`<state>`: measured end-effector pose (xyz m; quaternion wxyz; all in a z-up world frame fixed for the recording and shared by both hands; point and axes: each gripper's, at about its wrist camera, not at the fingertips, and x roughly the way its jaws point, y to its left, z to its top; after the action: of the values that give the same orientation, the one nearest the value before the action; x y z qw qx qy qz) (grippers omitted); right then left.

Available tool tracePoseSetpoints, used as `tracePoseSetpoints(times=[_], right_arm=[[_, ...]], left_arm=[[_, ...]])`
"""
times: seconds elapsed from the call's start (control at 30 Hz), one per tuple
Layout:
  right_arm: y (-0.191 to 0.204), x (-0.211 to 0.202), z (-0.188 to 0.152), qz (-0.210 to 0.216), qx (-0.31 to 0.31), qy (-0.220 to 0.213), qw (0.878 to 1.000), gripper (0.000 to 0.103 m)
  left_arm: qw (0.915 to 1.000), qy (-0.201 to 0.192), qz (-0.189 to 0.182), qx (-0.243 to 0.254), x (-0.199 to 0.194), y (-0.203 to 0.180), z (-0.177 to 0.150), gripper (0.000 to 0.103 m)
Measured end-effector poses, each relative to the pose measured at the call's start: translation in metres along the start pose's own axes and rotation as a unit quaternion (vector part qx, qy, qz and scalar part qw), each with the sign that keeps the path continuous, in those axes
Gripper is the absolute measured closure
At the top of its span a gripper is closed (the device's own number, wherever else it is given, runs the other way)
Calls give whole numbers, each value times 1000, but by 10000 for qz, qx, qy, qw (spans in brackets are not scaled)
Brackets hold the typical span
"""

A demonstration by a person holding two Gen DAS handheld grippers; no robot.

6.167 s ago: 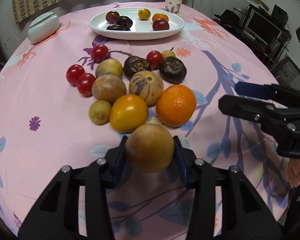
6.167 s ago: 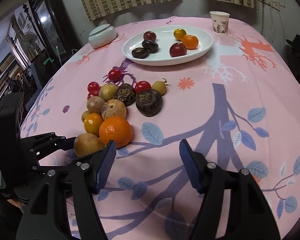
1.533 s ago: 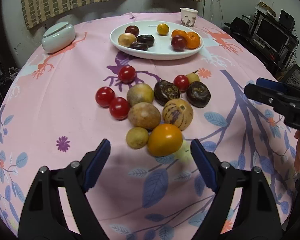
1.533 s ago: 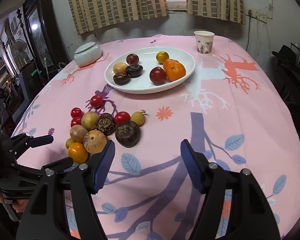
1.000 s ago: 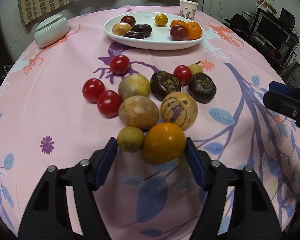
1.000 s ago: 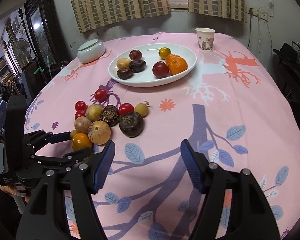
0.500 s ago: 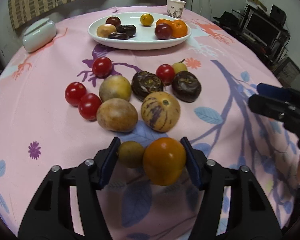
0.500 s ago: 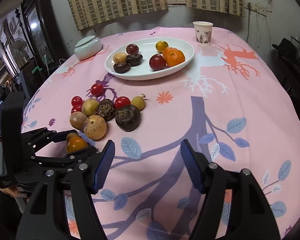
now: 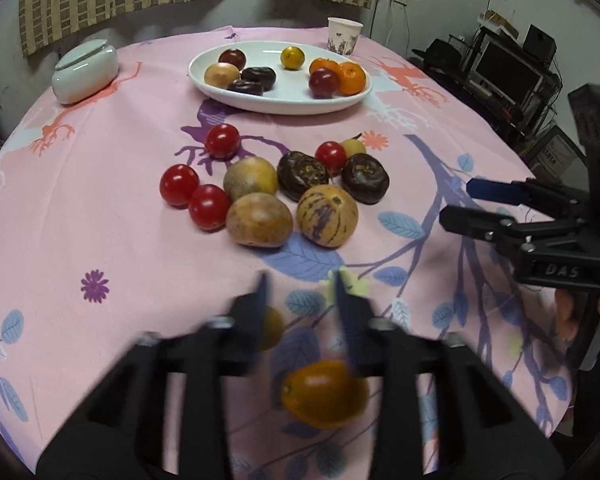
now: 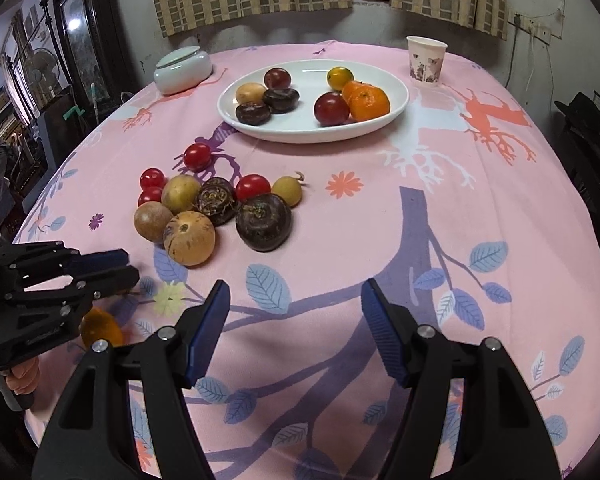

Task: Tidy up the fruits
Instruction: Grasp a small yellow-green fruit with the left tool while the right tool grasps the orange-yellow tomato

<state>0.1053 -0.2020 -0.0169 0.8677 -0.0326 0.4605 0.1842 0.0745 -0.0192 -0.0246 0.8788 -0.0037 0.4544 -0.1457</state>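
My left gripper (image 9: 300, 284) is blurred above the pink cloth, its jaws closing with nothing between the pads. An orange-yellow fruit (image 9: 324, 394) lies on the cloth under the gripper, behind the fingertips, also seen as the orange-yellow fruit (image 10: 100, 330) beneath the left gripper (image 10: 130, 267). A small brown fruit (image 9: 273, 328) shows beside the left finger. The loose heap holds a striped fruit (image 9: 327, 216), a brown fruit (image 9: 259, 220) and red tomatoes (image 9: 209, 207). A white plate (image 9: 284, 106) with several fruits stands at the back. My right gripper (image 10: 295, 296) hangs open and empty over the cloth.
A paper cup (image 9: 343, 35) stands behind the plate and a pale lidded dish (image 9: 85, 70) at the far left. The right gripper (image 9: 458, 202) juts in from the right in the left wrist view. Shelves with electronics lie beyond the table's right edge.
The left gripper has lifted and drawn back with narrower jaws. The orange-yellow fruit and the small brown fruit have slipped out from between its pads and now sit beneath it. The right gripper has stayed put.
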Motion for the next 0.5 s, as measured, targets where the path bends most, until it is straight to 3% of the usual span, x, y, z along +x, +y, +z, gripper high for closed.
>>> tracePoseSetpoints(times=[0.03,0.17,0.37,0.5], right_arm=[[0,0,-1,17,-3,0,10000,35],[0,-1,-2,23,-17,-3,10000,35],[-2,-10,-6,122,-33,-60,9999,35],[7,-15,-9,169,-216,-65,9996,35]], left_arm=[[9999,-140,16,31,-6,0,0,27],[9987,-494,31,148,-32,3,-1,27],[9993,-299,215,40,-36,19,-13,27],[9991,-136,344,226,-27,20,-23,28]])
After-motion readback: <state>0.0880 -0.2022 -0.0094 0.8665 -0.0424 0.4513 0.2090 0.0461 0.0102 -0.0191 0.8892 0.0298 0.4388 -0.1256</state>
